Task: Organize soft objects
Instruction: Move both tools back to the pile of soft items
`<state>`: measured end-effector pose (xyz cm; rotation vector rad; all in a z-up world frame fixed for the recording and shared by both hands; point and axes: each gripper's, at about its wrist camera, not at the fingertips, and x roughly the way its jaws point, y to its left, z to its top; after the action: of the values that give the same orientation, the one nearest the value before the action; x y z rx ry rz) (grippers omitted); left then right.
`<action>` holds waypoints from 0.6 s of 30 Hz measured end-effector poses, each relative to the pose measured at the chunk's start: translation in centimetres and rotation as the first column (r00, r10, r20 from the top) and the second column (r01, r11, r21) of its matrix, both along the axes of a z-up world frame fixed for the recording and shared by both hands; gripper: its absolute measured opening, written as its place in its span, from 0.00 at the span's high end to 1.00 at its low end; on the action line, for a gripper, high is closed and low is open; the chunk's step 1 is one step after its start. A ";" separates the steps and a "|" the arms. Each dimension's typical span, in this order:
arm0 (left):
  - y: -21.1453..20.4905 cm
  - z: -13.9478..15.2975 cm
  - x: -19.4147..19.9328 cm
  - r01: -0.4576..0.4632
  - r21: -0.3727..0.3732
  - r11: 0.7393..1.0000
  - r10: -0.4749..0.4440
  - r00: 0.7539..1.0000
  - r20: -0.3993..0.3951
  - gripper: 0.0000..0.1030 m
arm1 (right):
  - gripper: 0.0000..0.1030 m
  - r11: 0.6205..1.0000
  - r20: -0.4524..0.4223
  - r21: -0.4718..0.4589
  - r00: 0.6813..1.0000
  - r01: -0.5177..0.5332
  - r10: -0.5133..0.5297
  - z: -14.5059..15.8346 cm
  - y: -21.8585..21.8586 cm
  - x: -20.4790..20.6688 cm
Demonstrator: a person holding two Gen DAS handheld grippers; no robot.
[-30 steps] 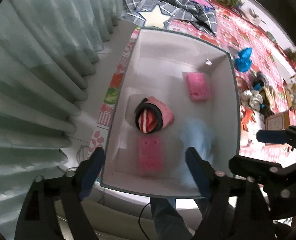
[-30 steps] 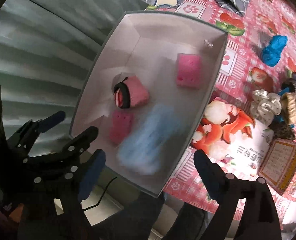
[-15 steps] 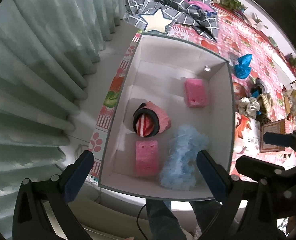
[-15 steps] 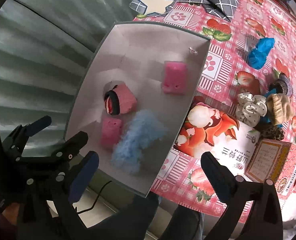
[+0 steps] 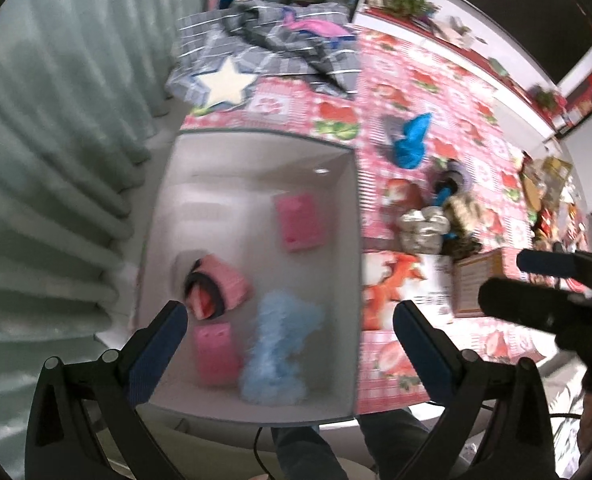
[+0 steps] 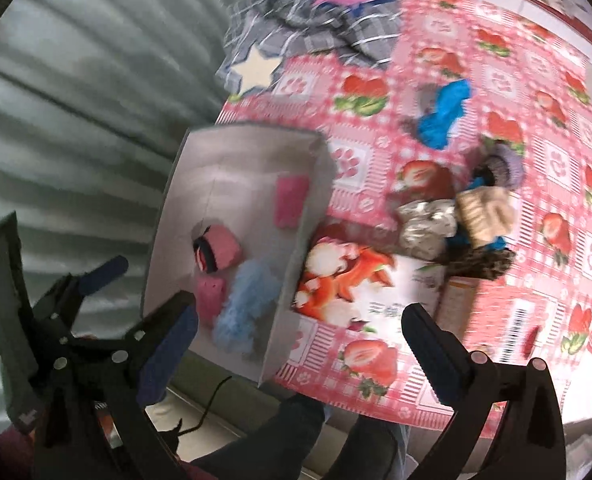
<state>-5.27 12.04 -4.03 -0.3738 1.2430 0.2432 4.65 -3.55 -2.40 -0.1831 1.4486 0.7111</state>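
A: Your left gripper (image 5: 288, 312) is hanging w/ its jaws spread wide apart, nothing between the pads. Same for your right gripper (image 6: 299, 316), wide apart and empty.

B: Where's the soft stuff sitting rel. to them?

A: The white box (image 5: 357, 280) is lying right under your left gripper. Inside it, the fluffy light-blue piece (image 5: 280, 354) is resting just ahead of the left claw, between its two fingers in view. A pink sponge (image 5: 216, 354) is lying beside it, close to the left finger. The rolled pink sock (image 5: 216, 290) is sitting just beyond that sponge. A second pink sponge (image 5: 299, 222) is lying farther ahead, nearer the box's far wall.

B: And for the right one?

A: The box is sitting ahead-left of your right gripper, w/ the printed bag (image 6: 351, 284) lying directly ahead between its fingers, touching the box's side. Further ahead-right, a pile of scrunchies (image 6: 455, 220) is waiting on the strawberry tablecloth (image 6: 535, 120). A bright-blue soft item (image 6: 441, 114) is lying well beyond, apart from the pile. The grey checked cloth w/ a star (image 6: 296, 40) is bunching at the far edge. Picture's blurry, so finer detail I can't tell.
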 end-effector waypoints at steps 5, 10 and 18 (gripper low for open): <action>-2.7 0.5 2.4 0.053 -0.012 0.999 -0.053 0.999 0.002 0.00 | 0.00 0.996 -0.009 0.019 0.996 0.085 -0.085 0.9 -4.0 2.7; -4.9 0.7 4.9 0.095 -0.011 0.995 -0.095 0.996 -0.002 0.00 | 0.00 0.983 -0.017 0.020 0.983 0.184 -0.183 1.1 -8.5 5.6; -7.4 0.2 9.5 0.122 -0.016 0.992 -0.122 0.992 -0.037 0.00 | 0.00 0.953 -0.052 -0.007 0.952 0.302 -0.302 -0.3 -14.9 10.7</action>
<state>4.26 4.64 -3.86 -0.3048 1.3001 0.1374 15.36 -18.43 -2.74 0.0593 1.4856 0.4680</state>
